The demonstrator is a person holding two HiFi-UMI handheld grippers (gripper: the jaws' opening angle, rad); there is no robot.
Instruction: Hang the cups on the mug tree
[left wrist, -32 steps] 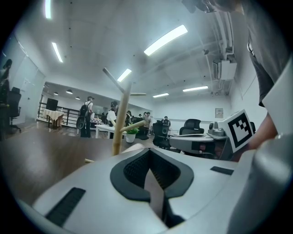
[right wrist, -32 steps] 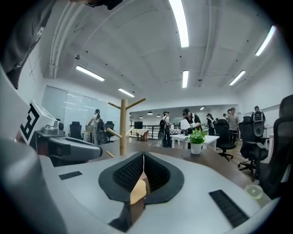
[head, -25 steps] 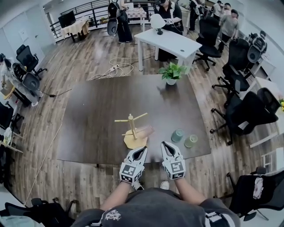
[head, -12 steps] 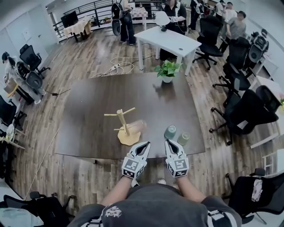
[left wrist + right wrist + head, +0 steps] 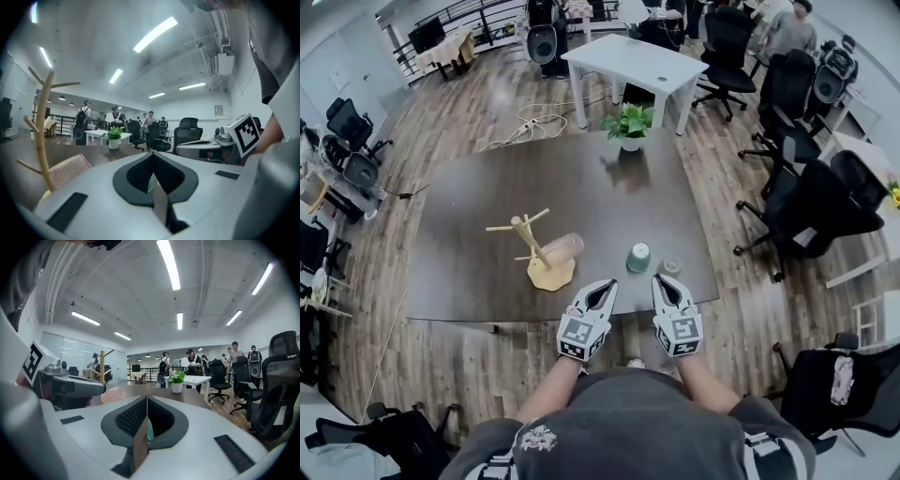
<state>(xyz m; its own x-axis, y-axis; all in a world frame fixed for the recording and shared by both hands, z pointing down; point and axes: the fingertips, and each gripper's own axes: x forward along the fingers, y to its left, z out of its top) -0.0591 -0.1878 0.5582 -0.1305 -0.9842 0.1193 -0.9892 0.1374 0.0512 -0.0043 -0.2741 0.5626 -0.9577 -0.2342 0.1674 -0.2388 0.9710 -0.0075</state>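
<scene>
Where the table [image 5: 469, 272] ends nearest the person, the left gripper [image 5: 603, 287] and right gripper [image 5: 665, 283] sit side by side over its edge. Each has its jaws pressed together with nothing between them. Just past the right gripper's tip stands a clear cup [image 5: 671, 267], and a green cup [image 5: 638, 257] stands just left of it, ahead of the gap between the two grippers. Further left, the mug tree [image 5: 528, 242] rises from its round wooden base. A pink cup [image 5: 563, 247] lies on its side just beside the trunk. All three cups are on the tabletop, none on a peg. At the table's far edge sits a plant [image 5: 629, 125] in a white pot. Beyond it is a white table [image 5: 633, 66], with black chairs [image 5: 820, 202] off to the right and people standing in the distance.
</scene>
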